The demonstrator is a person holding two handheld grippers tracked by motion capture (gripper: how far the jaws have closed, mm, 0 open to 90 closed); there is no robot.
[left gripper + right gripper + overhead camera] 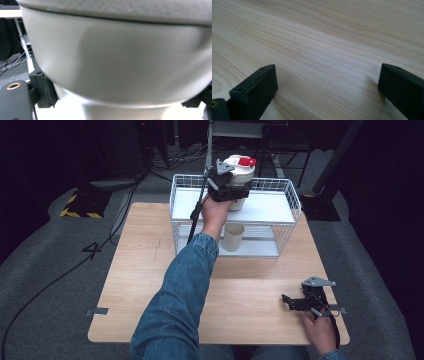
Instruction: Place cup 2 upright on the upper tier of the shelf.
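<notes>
Right gripper [295, 301] rests on the near right corner of the bench [150, 285], fingers [254, 93] spread wide with nothing but bare wood grain between them. Idle.

Mid-bench: the person's left forearm, in a denim sleeve [175, 295], stretches forward to the white wire rack [287, 195] at the far edge.

Left gripper [227, 187] is at the rack's upper shelf [265, 210], closed around the white lidded container [240, 175]. In the left gripper view the container [120, 62] sits right against the lens, its pale body curving in towards a narrower base; one black finger [46, 90] sits tight at the lower left flank and the other at the lower right, so the fingers pinch it low on the body. Whether its base is touching the shelf or just lifted I cannot tell, since the gripper hides that edge.

Handling, as judged:
- Walls look smooth, hard and rigid, likely plastic or ceramic. Stiff, will not give, but slippery against the pads.
- The tapering body means a grip low down may slide; just under the wide shoulder is the safer hold.
- Lid with red tab [246, 161] on top looks separate; keep upright, do not lift by the lid.
- Contents unknown; treat as moderately heavy.

Lower shelf holds a cream cup [233, 237], well below and apart.
</notes>
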